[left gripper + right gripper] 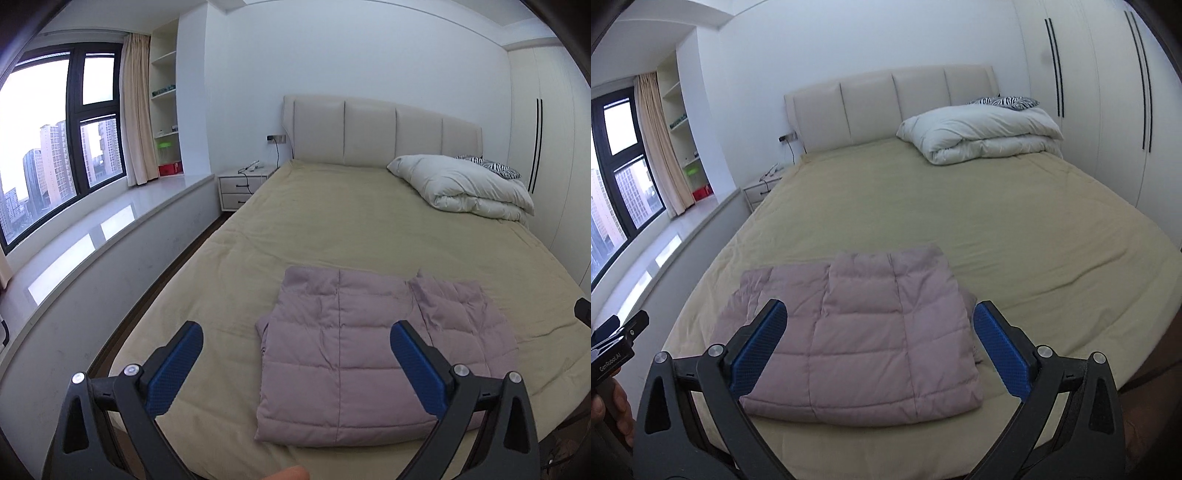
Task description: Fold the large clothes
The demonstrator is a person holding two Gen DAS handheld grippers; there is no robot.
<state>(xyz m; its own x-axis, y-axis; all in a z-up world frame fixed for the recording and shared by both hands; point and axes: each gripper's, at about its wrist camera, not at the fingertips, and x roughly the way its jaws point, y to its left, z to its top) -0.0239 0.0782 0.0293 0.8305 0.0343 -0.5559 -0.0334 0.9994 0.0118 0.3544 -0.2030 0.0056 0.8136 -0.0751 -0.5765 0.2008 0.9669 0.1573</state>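
Resting near the foot end of the bed with the khaki-beige sheet (pixel 369 221), the mauve quilted puffer jacket (pixel 351 354) lies folded into a compact, roughly rectangular bundle, with 1 looser panel spread beside the main stack. Both hand-held units hover above it and hold nothing: the left gripper (pixel 295 339) shows its 2 blue-padded jaws spread wide with only air between them, and the right gripper (pixel 879 317) stands equally wide and empty. Judged from this layout, the fold appears largely complete, so the main hazard is disturbance. The padded fill is springy; an unweighted flap may lift and reopen the bundle. The looser panel visible at the left in the right wrist view is the probable point of failure, since it sits less squarely than the stack. Any renewed contact from a low-passing jaw could drag the slick shell across the sheet and skew the edges. The white folded duvet (pixel 982 133) at the beige padded headboard (pixel 886 107) lies well apart and poses no interference.
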